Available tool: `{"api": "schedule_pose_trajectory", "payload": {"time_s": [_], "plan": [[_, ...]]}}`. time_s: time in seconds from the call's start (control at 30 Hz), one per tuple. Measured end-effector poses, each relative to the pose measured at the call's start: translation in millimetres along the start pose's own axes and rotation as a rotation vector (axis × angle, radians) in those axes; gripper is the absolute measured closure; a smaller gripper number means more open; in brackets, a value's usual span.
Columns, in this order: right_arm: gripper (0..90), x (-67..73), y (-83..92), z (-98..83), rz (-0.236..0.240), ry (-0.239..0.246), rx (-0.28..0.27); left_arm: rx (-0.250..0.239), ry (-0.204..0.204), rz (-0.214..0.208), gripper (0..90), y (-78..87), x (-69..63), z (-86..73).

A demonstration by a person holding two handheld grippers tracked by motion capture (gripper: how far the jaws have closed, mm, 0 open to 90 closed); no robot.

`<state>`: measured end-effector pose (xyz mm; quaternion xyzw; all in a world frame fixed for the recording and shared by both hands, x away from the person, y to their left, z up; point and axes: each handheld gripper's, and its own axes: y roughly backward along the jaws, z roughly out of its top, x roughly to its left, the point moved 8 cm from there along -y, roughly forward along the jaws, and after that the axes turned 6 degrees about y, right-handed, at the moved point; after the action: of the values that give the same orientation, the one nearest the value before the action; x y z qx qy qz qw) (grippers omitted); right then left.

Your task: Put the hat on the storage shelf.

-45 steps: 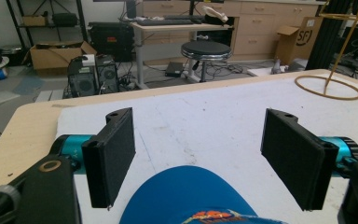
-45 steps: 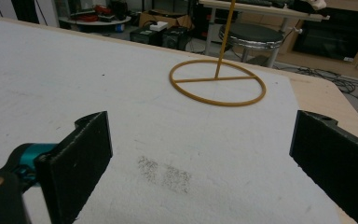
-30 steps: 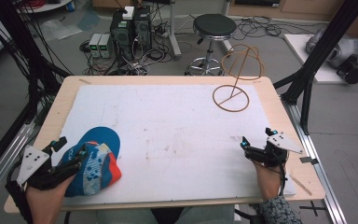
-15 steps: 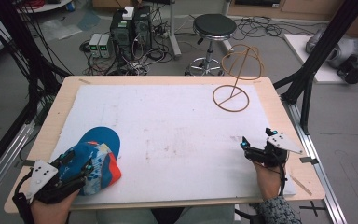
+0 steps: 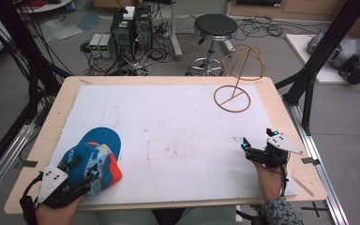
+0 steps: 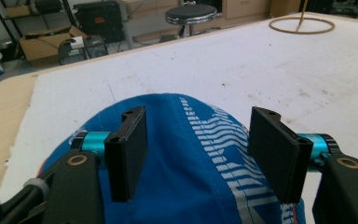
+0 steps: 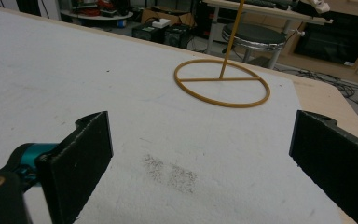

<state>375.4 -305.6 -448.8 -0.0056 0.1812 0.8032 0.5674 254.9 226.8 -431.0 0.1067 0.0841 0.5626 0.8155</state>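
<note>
A blue cap with white and orange panels lies near the table's front left corner, its brim pointing away from me. My left gripper sits at the cap's near side. In the left gripper view its black jaws stand apart over the blue crown, so the left gripper is open. My right gripper rests low over the white mat at the front right, open wide with nothing between its fingers. A golden wire stand with a ring base stands at the far right, well ahead of the right gripper.
A white mat covers most of the wooden table. Beyond the far edge are a black stool, computer boxes and cables on the floor. Black frame posts rise at the right.
My left gripper has drawn back toward the near edge, from over the cap's left side to its rear. The cap and the right gripper have stayed put.
</note>
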Motion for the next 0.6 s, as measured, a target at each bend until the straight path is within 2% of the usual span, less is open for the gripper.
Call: {"api": "schedule_pose_trajectory", "payload": {"time_s": [0.17,0.37,0.6], "plan": [[4.9,0.5,0.0,0.2,0.001,0.004,0.002,0.006,-0.001,0.008,41.7,-0.3,2.0,-2.8],[4.9,1.1,-0.5,-0.1,0.002,0.002,0.006,0.008,-0.003,-0.001,51.0,0.5,1.6,-3.2],[4.9,1.6,-0.6,0.0,0.005,0.003,0.005,0.022,0.015,-0.008,64.0,0.8,2.7,-5.2]]}}
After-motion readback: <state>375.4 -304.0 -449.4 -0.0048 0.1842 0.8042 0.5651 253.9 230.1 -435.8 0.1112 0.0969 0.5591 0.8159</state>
